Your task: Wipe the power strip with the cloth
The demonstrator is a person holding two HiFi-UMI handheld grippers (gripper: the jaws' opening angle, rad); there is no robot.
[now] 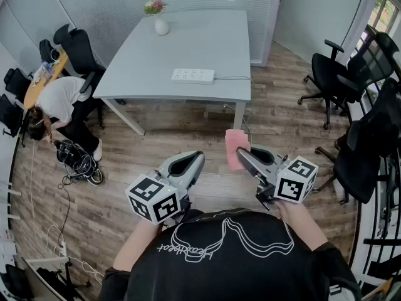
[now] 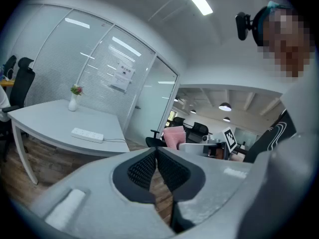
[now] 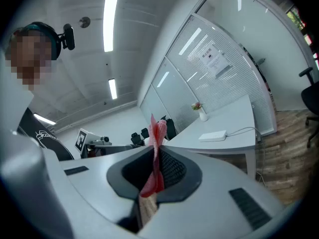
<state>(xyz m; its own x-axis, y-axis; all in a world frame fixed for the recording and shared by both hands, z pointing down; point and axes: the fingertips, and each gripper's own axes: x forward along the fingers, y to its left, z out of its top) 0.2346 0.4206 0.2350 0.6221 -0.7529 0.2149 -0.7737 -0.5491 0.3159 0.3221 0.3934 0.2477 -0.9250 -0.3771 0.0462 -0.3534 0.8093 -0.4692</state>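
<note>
Holding the pink cloth [image 1: 234, 142] clamped in my right gripper [image 1: 242, 152], above the floor and well short of the table [image 1: 213, 36]. My left gripper [image 1: 199, 156] is closed on nothing. The power strip [image 1: 193, 75] lies on the table near its front edge.

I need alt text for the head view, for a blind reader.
The right tongs grip a pink cloth; the left tongs are shut, empty. Ahead, a white power strip lies on a grey table, not yet reached.

Grey table [image 1: 207, 42], flower vase [image 1: 161, 26], black office chair [image 1: 331, 75]
</note>
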